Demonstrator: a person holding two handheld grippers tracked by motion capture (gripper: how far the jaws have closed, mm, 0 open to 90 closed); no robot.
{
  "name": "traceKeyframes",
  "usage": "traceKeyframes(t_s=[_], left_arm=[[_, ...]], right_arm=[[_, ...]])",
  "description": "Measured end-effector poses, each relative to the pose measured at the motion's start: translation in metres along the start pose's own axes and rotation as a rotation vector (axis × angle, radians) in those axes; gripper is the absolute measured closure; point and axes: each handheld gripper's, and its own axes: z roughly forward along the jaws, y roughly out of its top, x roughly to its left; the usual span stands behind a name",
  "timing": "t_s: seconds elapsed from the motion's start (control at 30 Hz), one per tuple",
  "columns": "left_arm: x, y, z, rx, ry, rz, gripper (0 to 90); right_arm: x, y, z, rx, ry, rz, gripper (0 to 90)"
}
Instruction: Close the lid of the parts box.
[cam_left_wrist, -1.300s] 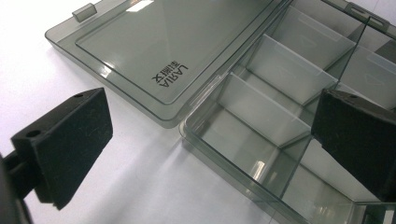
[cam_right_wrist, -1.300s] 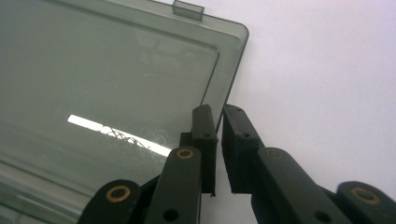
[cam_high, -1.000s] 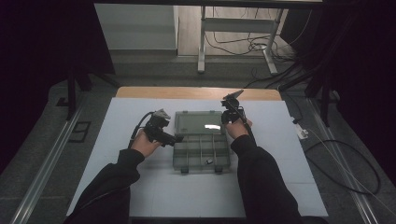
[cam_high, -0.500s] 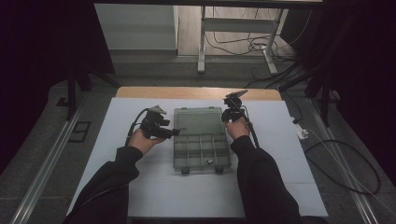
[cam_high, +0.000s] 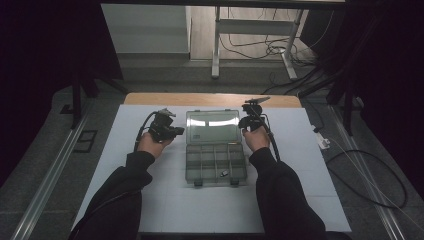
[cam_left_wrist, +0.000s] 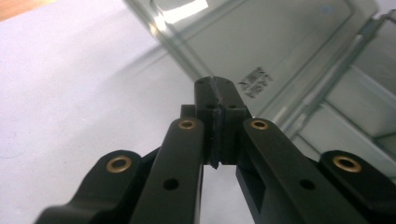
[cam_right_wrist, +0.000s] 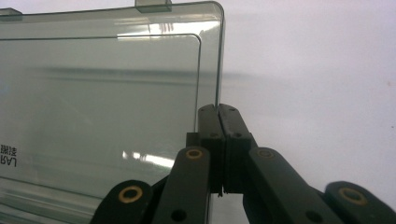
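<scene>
A clear plastic compartment box (cam_high: 216, 162) lies open on the white table, its lid (cam_high: 212, 125) folded back flat on the far side. One small dark item (cam_high: 224, 173) sits in a front compartment. My left gripper (cam_high: 181, 131) is at the lid's left edge. Its jaws have just been closing, and in the left gripper view they (cam_left_wrist: 215, 84) meet on the edge of the lid (cam_left_wrist: 280, 42). My right gripper (cam_high: 242, 122) is at the lid's right edge, where the jaws (cam_right_wrist: 217, 109) are shut with the rim of the lid (cam_right_wrist: 102, 93) running into their seam.
The white table top (cam_high: 150, 200) has bare room left, right and in front of the box. A wooden strip (cam_high: 210, 99) marks the far edge. Beside the table at the right lie a white plug (cam_high: 322, 142) and cables (cam_high: 370, 175).
My left gripper has shifted right to the lid's left edge and its jaws have closed there. The right gripper has stayed at the lid's right edge.
</scene>
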Motion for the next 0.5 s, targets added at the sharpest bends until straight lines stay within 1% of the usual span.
traceKeyframes(t_s=[0.03,0.07,0.23,0.3,0.5], left_arm=[[0.001,0.0,0.002,-0.002,0.004,-0.011,89.4],[0.003,0.001,0.004,0.007,0.005,-0.015,89.3],[0.006,0.003,0.015,0.03,0.029,-0.023,89.3],[0.007,0.004,0.02,0.034,0.028,-0.029,89.3],[0.005,0.006,0.031,0.049,0.033,-0.012,89.3]], right_arm=[[0.0,-0.001,-0.001,-0.008,-0.002,-0.002,88.4],[0.0,-0.001,-0.002,-0.013,0.0,-0.005,88.4],[0.0,-0.004,-0.007,-0.032,0.004,-0.002,88.4],[0.001,-0.005,-0.009,-0.042,0.003,-0.006,88.4],[0.001,-0.008,-0.015,-0.067,-0.001,-0.014,88.4]])
